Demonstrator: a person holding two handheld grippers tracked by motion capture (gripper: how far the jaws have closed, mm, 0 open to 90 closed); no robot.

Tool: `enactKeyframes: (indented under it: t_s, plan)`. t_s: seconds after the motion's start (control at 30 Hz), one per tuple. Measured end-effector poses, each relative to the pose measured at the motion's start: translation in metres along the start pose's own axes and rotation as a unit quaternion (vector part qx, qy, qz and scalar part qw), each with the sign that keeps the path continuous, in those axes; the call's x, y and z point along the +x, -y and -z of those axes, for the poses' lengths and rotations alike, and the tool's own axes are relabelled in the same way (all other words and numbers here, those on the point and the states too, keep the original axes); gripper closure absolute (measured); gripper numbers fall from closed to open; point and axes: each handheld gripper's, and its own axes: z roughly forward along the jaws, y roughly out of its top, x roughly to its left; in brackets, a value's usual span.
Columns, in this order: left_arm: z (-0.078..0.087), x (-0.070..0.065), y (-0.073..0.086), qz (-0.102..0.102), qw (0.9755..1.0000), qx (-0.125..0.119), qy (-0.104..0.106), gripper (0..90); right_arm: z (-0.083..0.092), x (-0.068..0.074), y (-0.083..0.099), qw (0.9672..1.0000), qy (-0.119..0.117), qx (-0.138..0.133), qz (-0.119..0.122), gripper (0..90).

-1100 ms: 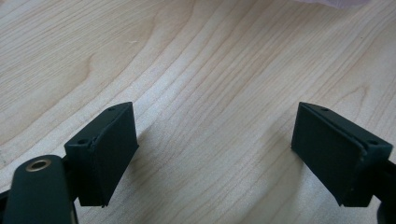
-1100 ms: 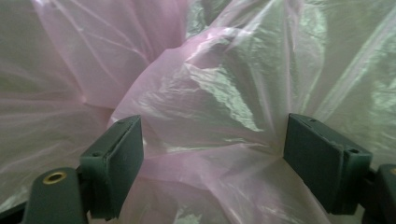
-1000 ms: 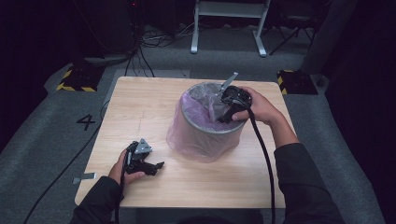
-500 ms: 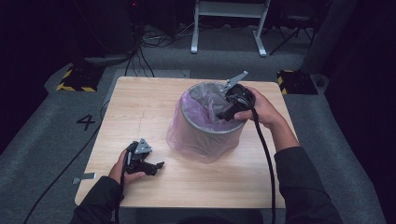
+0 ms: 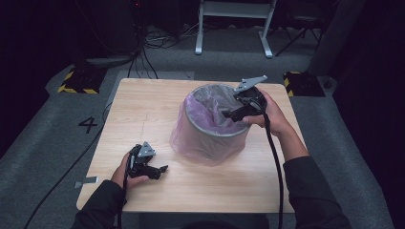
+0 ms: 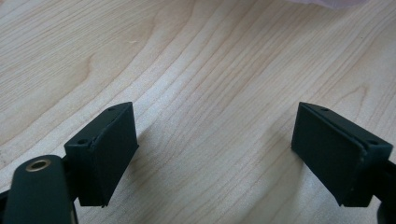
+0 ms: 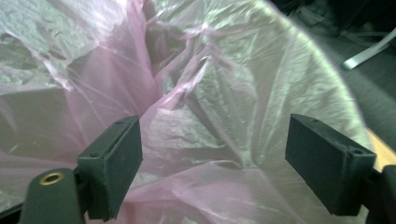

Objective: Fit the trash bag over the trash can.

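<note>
Pink, filmy plastic lined the grey bin [image 5: 212,125] that stood on the right-hand half of the wooden table [image 5: 143,114], and this bag [image 7: 201,107] was plainly the work in hand. Its skirt was already turned over the rim and hung down the outside of the bin, so the draping looked done, as far as the high view showed. Inside, though, the film lay in loose crumpled folds bunched toward the middle, not pressed flat against the wall; smoothing it down into the bin seemed to be what was left. Over the bin's right rim, the right gripper [image 5: 234,113] pointed in over the mouth, and in the right gripper view its two black jaws stood well apart with wrinkled film [image 7: 210,140] beyond them, gripping nothing. Resting near the table's front left edge, well apart from the bin, the left gripper [image 5: 160,171] had its jaws spread wide over bare wood [image 6: 210,93], idle and empty.
</note>
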Motion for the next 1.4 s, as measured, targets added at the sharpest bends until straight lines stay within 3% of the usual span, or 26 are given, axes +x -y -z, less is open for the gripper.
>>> enactKeyframes:
  t_s: [0.23,0.33,0.43,0.53,0.73,0.8,0.83,1.17,1.4]
  plan:
    - [0.000,0.000,0.000,0.001,1.0000,0.000,0.001,14.1,0.013,-0.001,0.007,0.9979,0.011,-0.059,-0.024,19.4]
    - [0.000,0.000,0.000,0.001,1.0000,0.001,0.001,13.9,0.019,-0.002,0.010,0.9961,0.009,-0.075,-0.044,17.8]
    - [0.000,0.000,0.000,0.001,1.0000,0.001,0.002,13.9,0.028,0.001,0.014,0.9946,0.024,-0.088,-0.049,17.8]
    - [0.000,0.000,0.000,0.002,1.0000,0.001,0.001,13.9,0.037,0.005,0.019,0.9945,0.042,-0.087,-0.039,18.4]
    - [0.000,0.000,0.000,0.002,1.0000,0.001,0.001,13.9,0.055,0.011,0.031,0.9938,0.048,-0.095,-0.033,18.4]
    - [0.000,0.000,0.000,0.002,1.0000,0.001,0.001,13.9,0.060,0.012,0.036,0.9938,0.063,-0.087,-0.029,17.5]
    - [0.000,0.000,0.000,0.001,1.0000,0.001,0.001,13.9,0.066,0.014,0.043,0.9919,0.082,-0.093,-0.026,17.4]
    - [-0.001,0.000,-0.001,0.002,1.0000,0.001,-0.002,13.0,0.082,0.019,0.069,0.9908,0.081,-0.104,-0.031,17.2]
    - [-0.001,0.001,-0.001,0.000,1.0000,0.001,-0.003,12.9,0.082,0.028,0.096,0.9913,0.086,-0.095,-0.030,17.1]
